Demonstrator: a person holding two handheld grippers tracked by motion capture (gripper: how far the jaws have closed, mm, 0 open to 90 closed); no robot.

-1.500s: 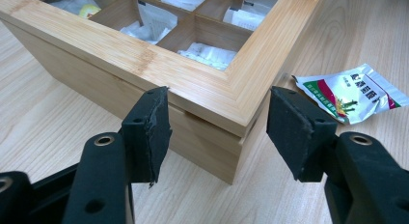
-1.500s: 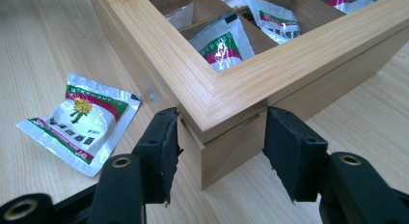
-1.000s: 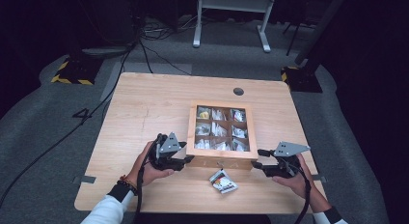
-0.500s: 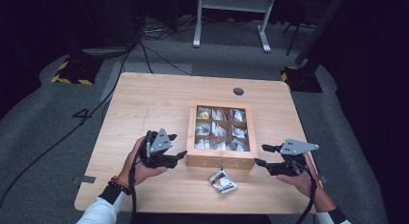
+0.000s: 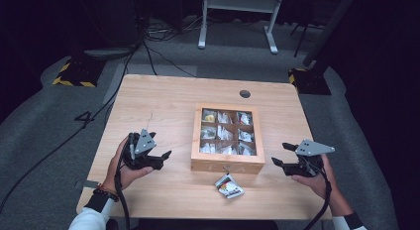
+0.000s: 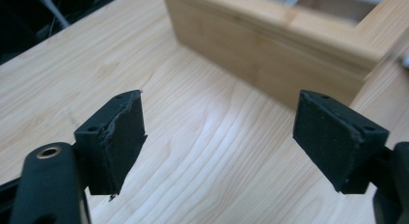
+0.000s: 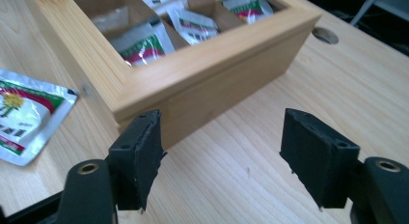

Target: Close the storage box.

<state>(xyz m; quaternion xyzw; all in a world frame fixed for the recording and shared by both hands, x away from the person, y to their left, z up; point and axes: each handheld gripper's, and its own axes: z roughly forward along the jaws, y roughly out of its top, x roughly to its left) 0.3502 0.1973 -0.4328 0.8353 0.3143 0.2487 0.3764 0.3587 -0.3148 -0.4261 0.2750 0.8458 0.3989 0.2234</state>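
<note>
A: How are the hands set?

B: Both forearms come in from the near edge of the pale wooden desk [image 5: 163, 98]. The left tool [image 5: 161, 158] lies in an upturned palm, its tips pointing toward the square light-wood compartment box with a glass-paned lid [image 5: 228, 163], which sits just ahead of its tips. The right tool [image 5: 280, 154] is held level from the other side, pointing at the same box.

A: And the jaws?

B: Both stand wide, having just been opening, with nothing between them. In the left gripper view bare desk shows between the black pads [image 6: 120, 137]; in the right gripper view the box's corner sits just beyond the gap.

A: Anything loose?

B: A white foil sachet with a red and green print [image 5: 229, 186] lies flat on the desk in front of the box, between the two tools, touching neither.

A: What's unclear?

B: The packets inside the box are blurred behind the lid, and the sachet's print is unreadable. The left gripper view cuts off most of the box.
</note>
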